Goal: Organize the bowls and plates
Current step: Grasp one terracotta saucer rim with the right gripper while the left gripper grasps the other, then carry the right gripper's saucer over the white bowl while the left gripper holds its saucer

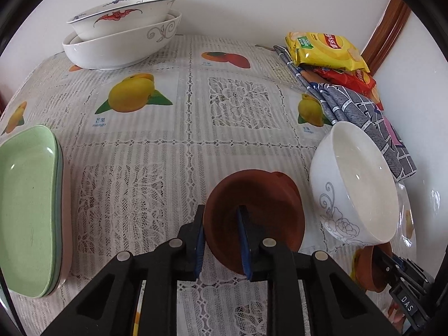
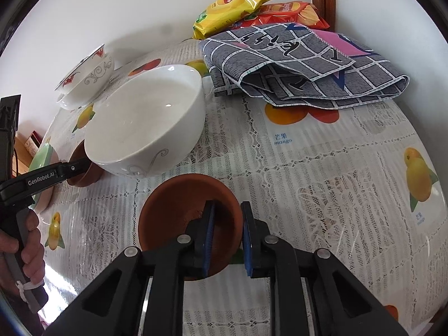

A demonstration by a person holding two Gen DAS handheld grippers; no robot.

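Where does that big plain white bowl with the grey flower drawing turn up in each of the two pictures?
Left wrist view: the white bowl sits at the right, tilted, beside the brown dish held in the tongs.
Right wrist view: the same white bowl is left of centre, above another brown dish.
Shared landmark: the yellow snack bag by the wall.

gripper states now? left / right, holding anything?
Left gripper: closed on the rim of a brown dish.
Right gripper: closed on the rim of another brown dish.
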